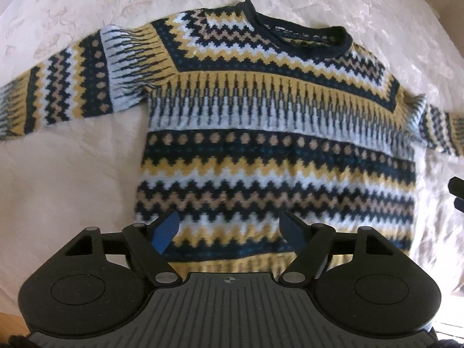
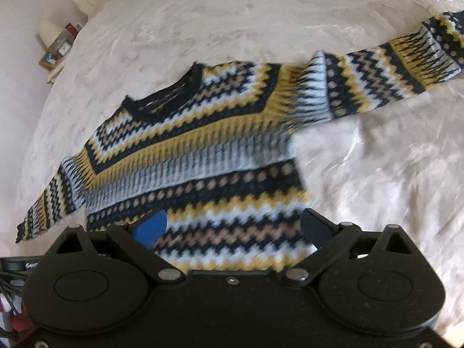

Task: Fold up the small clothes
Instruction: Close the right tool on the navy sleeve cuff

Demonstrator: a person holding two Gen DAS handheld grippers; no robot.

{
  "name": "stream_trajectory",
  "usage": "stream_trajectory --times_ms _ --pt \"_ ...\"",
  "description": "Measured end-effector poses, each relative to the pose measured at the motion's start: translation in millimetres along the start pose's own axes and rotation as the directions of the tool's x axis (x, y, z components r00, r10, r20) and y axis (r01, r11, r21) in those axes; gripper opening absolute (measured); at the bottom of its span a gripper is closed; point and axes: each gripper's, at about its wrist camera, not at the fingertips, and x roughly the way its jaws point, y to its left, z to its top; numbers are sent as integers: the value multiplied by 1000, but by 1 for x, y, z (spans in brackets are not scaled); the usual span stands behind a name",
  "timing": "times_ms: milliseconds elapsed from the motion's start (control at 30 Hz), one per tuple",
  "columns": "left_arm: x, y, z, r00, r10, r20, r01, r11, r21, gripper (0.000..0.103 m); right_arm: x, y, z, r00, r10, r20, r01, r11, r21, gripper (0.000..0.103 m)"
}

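Here we have the sweater spread flat, front up, on the bedspread, both sleeves stretched outward, ready for folding. Our left gripper hangs over its hem, jaws apart and empty; our right gripper likewise hovers wide, holding nothing.

The left gripper fills the lower part of its frame and points steeply down. Its jaws stand apart, with blue pads on the inner sides, and nothing is pressed between them. The right gripper sits at the bottom centre of its frame, jaws also wide apart, pads free. Its tip shows at the right edge of the left view.
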Motion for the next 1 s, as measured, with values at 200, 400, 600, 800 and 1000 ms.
stream_trajectory --times_ms 200,400,600,800,1000 --pt "-6 -21 -8 999 11 50 -5 995 -103 74 -3 -62 43 1000 23 -2 -23 1000 8 100" --pt "-8 -58 -19 995 54 84 -39 984 -176 74 -15 -128 101 998 -42 46 44 999 -30 99" --pt "-10 -90 -25 992 77 98 -51 968 -245 74 -32 -205 164 983 -146 115 148 989 -7 89" --pt "-12 -114 -31 991 100 94 -71 960 -270 74 -40 -271 213 946 -276 171 274 961 35 89" --pt "-16 -121 -33 988 126 88 -98 956 -277 74 -20 -311 231 936 -327 132 320 945 73 89"
